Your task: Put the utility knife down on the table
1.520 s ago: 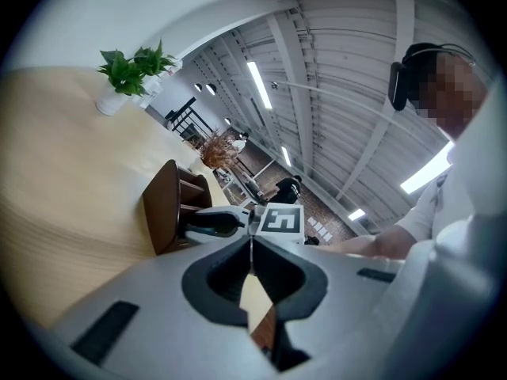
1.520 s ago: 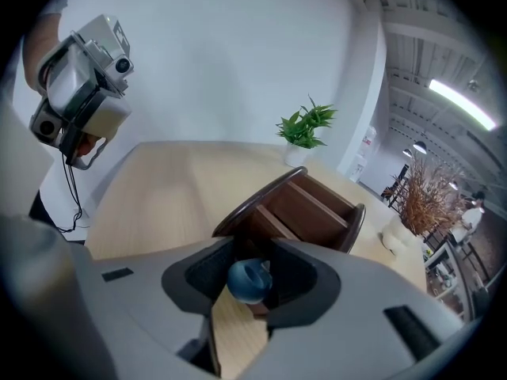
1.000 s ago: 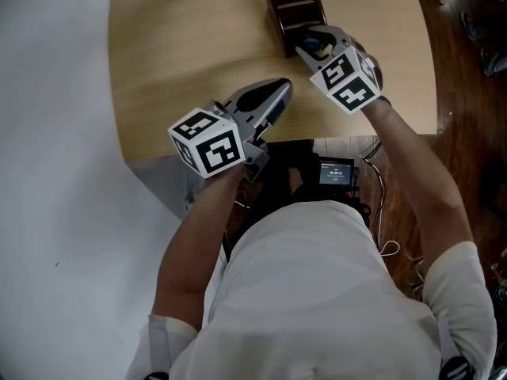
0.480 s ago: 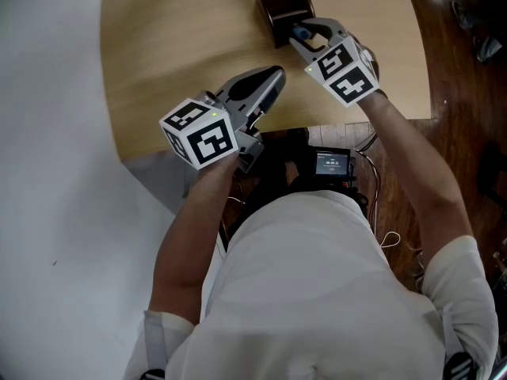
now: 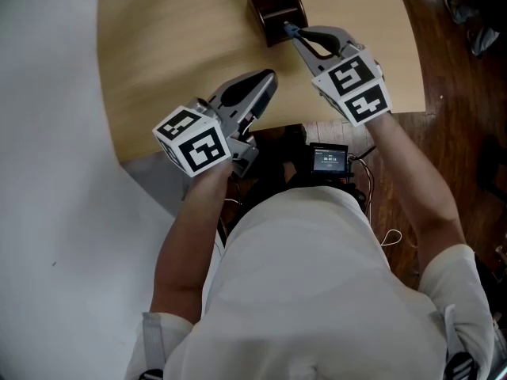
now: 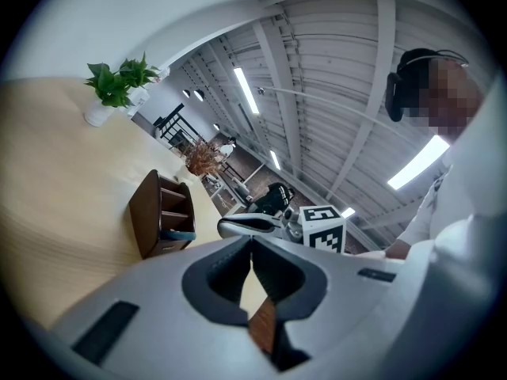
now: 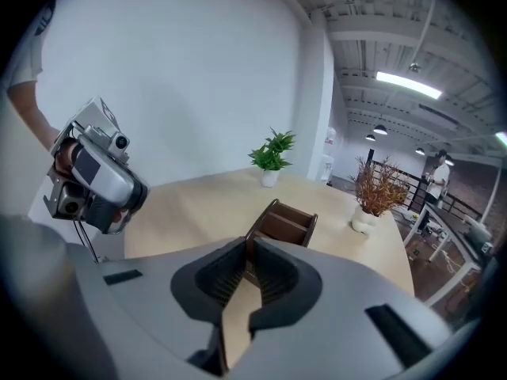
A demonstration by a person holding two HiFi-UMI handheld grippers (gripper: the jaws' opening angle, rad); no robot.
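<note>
Right claw [image 7: 247, 240]: ribbed black pads [image 7: 273, 277]

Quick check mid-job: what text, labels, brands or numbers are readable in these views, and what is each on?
No readable words, brands or numbers in any view.
Left cube: black-and-white square markers only, no letters.
Right cube: the same kind of markers, no letters.
Small screen: lit lines, too small to read.
</note>
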